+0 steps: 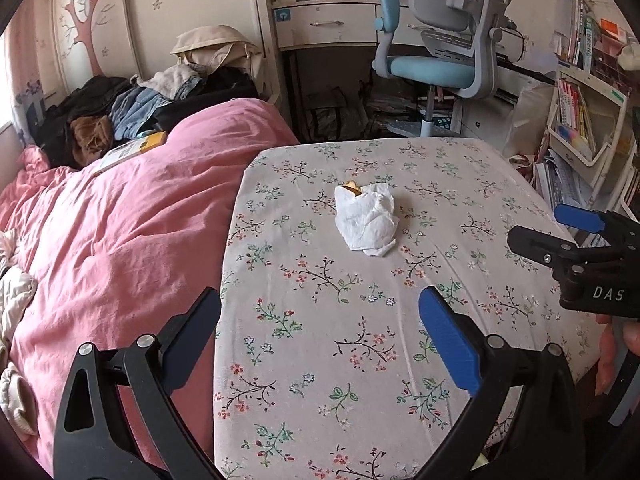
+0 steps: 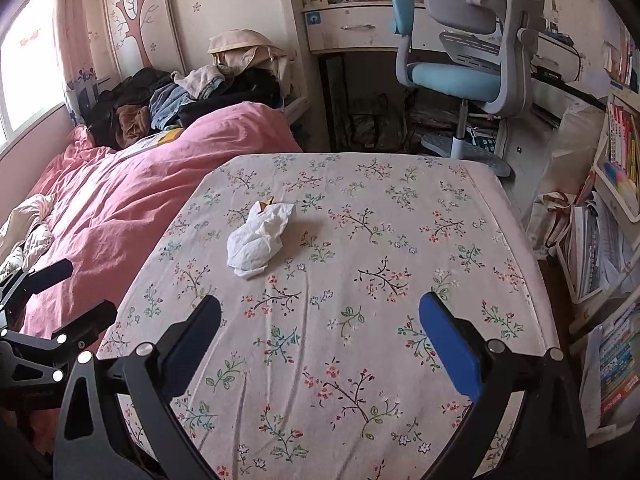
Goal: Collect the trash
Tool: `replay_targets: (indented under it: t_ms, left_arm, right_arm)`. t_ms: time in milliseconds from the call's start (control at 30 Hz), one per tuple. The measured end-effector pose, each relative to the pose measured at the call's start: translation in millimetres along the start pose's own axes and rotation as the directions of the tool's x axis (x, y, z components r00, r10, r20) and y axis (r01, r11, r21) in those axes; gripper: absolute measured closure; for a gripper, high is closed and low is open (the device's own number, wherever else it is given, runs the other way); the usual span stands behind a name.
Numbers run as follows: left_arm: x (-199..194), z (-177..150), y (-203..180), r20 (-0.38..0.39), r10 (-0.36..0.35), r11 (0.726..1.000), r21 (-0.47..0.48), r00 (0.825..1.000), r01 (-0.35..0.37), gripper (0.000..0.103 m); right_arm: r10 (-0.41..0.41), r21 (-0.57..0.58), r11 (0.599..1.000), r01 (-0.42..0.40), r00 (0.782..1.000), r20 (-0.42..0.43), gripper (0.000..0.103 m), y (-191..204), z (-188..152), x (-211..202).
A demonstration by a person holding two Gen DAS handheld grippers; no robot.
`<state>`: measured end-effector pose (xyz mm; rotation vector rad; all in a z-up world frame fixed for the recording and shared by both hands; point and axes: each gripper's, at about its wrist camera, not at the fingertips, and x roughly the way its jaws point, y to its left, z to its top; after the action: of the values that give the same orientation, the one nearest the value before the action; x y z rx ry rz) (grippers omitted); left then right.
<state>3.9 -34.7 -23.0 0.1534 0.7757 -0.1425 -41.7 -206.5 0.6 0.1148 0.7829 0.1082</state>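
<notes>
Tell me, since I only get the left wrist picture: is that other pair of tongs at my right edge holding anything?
Observer: No. The right tongs stand wide open with nothing between them, above the flowered sheet.
Operator: Is the crumpled white tissue straight ahead of them?
Observer: No. From their camera the tissue lies ahead and off to the left, well clear of both fingers.
Operator: What is beyond the pink duvet on my left?
Observer: A bright window, on the wall past the pink duvet.

Crumpled paper tissue (image 1: 366, 220) — matt cotton sheet (image 1: 320, 320)
</notes>
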Motion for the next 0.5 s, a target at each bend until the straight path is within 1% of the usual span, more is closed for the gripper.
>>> replay_targets:
  t_ms: [500]
  left_arm:
    - [1.3,-0.2,2.5,-0.005,-0.017,1.0,-0.023,1.0,0.017,0.007]
  right_arm:
    - [0.002,-0.006,1.0,-0.002,1.0,-0.006,0.008,0.9,-1.8,0.7]
